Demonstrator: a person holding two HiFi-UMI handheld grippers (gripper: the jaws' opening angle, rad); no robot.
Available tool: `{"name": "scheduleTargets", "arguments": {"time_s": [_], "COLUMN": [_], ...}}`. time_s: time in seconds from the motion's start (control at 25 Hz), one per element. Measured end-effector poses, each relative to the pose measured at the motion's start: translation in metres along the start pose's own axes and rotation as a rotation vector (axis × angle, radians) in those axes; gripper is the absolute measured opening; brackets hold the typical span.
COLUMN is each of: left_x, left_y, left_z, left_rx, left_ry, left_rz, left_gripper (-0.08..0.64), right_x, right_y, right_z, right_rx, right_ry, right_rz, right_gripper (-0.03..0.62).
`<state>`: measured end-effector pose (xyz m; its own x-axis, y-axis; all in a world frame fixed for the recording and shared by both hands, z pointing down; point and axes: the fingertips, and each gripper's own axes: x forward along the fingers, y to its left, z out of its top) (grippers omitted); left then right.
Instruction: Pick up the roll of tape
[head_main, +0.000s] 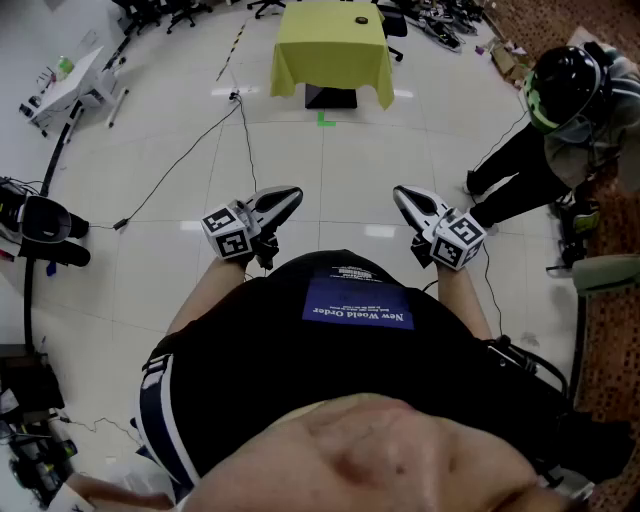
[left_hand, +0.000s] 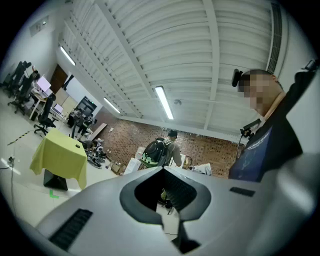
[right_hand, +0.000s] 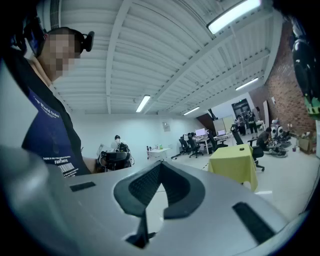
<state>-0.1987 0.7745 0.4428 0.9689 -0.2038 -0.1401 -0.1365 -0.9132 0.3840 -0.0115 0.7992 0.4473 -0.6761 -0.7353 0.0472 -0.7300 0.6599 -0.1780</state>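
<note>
Two closed, empty sets of jaws noted: left gripper (head_main: 293, 194), right gripper (head_main: 399, 193). Advise walking to yellow table (head_main: 330, 58), opening jaws before squaring on presumed roll of tape (head_main: 361, 20).

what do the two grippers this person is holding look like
Both match: the left gripper and right gripper have pale grey tapered shells with black ribbed inner pads. Each carries a white cube printed with black square markers. No sleeves reach the forearms.
</note>
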Motion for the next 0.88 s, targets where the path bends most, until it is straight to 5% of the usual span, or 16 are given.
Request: {"name": "scheduleTargets", "arguments": {"time_s": [0.52, 0.88], "left_x": [0.084, 0.068], "left_y": [-0.029, 0.017], "left_z": [-0.032, -0.022], "left_rx": [-0.027, -0.051], "left_ry": [0.063, 0.064], "left_rz": [-0.047, -0.096], "left_gripper": [0.006, 0.006], "right_x": [-0.078, -0.034], "right_y": [-0.058, -0.066], "right_z": [-0.004, -0.015], "right_rx": [0.054, 0.072], "right_ry": [-0.020, 0.002], "right_rz": [-0.057, -0.098], "right_gripper": [-0.014, -0.014]}}
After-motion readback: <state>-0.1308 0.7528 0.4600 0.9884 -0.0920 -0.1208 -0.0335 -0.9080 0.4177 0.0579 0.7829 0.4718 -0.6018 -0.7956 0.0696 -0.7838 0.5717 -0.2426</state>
